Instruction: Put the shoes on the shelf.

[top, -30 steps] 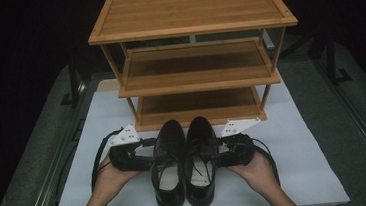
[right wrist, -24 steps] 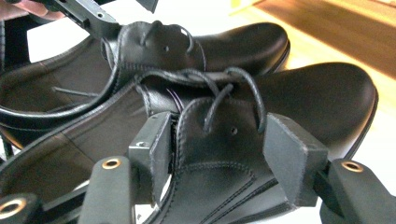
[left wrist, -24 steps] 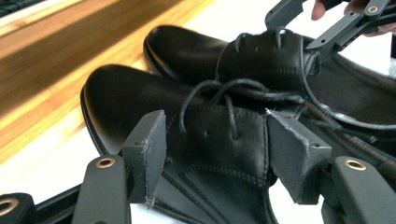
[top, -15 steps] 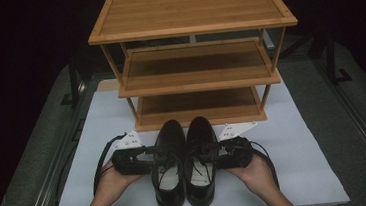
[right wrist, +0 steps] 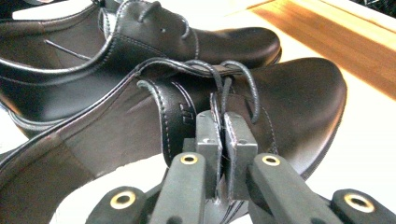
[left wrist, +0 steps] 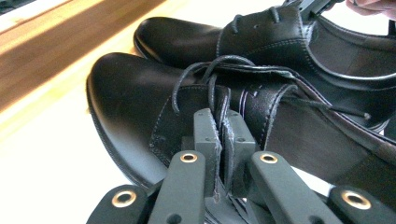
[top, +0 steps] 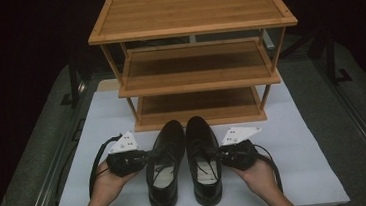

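The left gripper (top: 148,157), just closed, pinches the left black leather lace-up shoe (top: 162,166) from nine o'clock; the right gripper (top: 214,155), likewise, pinches the right black leather lace-up shoe (top: 203,159) from three o'clock.

Looks like a recording studio or lab bench, not a home. Black, unlit backdrop all round. Grey table (top: 323,121) with metal side rails (top: 360,117), covered by a white mat (top: 297,173). Staged props under bright light: a three-tier bamboo shoe rack (top: 190,12) and a pair of black leather lace-up shoes (top: 165,160).
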`<action>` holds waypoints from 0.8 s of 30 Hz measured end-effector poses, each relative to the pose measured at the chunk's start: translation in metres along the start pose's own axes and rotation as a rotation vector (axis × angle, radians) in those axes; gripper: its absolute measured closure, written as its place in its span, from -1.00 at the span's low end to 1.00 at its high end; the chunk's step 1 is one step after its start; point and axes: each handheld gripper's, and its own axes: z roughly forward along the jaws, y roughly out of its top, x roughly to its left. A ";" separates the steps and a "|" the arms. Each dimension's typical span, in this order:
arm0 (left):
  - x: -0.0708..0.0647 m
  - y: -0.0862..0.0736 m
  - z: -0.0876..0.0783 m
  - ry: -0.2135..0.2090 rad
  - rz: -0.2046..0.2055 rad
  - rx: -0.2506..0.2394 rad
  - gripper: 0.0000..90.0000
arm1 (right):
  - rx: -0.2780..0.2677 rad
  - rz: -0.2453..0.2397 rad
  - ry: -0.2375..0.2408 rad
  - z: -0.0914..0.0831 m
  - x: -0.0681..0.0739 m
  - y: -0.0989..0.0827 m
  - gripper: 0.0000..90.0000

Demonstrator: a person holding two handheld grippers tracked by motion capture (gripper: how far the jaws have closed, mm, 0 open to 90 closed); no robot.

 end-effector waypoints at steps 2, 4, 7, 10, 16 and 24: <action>0.001 0.000 -0.002 0.019 -0.001 -0.005 0.93 | -0.004 0.002 -0.009 -0.002 -0.001 0.000 0.92; 0.003 0.000 -0.004 0.035 -0.005 -0.011 0.93 | -0.009 -0.003 -0.024 -0.004 -0.003 0.000 0.93; 0.006 0.000 -0.008 0.059 -0.017 -0.024 0.94 | -0.018 -0.001 -0.039 -0.006 -0.006 0.000 0.93; 0.008 0.002 -0.012 0.082 -0.011 -0.027 0.94 | -0.027 -0.007 -0.050 -0.009 -0.008 0.001 0.94; 0.012 0.008 -0.013 0.093 -0.025 -0.057 0.94 | -0.035 -0.005 -0.073 -0.021 -0.017 0.001 0.94; 0.017 0.024 -0.003 0.109 -0.025 -0.102 0.94 | -0.079 0.028 -0.095 -0.038 -0.040 0.001 0.94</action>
